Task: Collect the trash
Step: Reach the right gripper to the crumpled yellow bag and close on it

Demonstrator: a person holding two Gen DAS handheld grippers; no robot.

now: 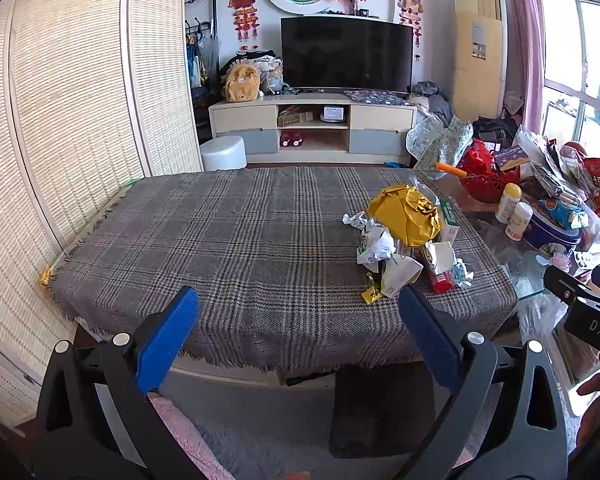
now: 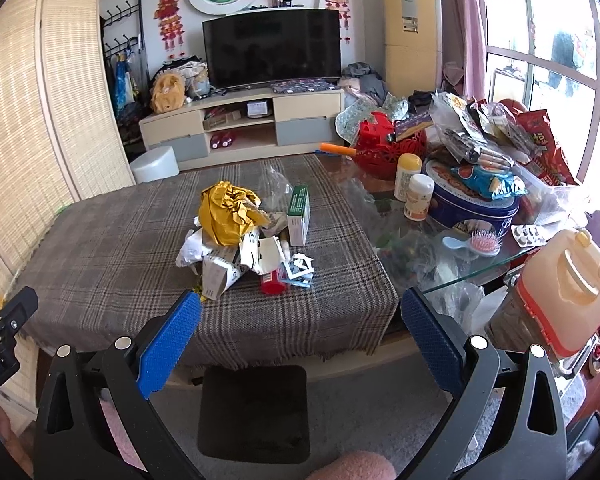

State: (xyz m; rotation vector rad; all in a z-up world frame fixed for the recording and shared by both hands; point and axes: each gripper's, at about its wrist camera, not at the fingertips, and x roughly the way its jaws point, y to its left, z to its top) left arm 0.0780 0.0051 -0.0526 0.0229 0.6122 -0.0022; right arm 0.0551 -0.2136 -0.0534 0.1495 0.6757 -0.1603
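Left wrist view
- Left gripper (image 1: 298,304): I see its blue-padded fingers (image 1: 168,338) spread wide with nothing between them, hanging over the near edge of the table.
- Plaid cloth (image 1: 228,240): grey check fabric covering most of the tabletop, fringe along the near edge.
- Trash pile (image 1: 404,244): sits on the cloth toward the right side, well ahead of my fingertips. A crumpled gold foil wrapper (image 1: 406,214) lies on top, white crumpled paper (image 1: 374,242) just left of it, a small red tube (image 1: 440,282) at the near right.
- Right gripper (image 1: 580,300): only its black body shows at the right edge; from here I cannot tell how its jaws stand.

Right wrist view
- Right gripper (image 2: 300,308): fingers wide apart, holding nothing, above the near table edge.
- Trash pile (image 2: 246,240): centre of the cloth, ahead and slightly left of me. A green and white box (image 2: 299,214) stands against its right side.
- Glass tabletop (image 2: 480,258): bare to the right of the cloth, carrying a blue round tin (image 2: 472,208), two white bottles (image 2: 418,196) and a pink hairbrush (image 2: 474,242).
- Dark mat (image 2: 254,412): on the floor below the table edge, between my fingers.
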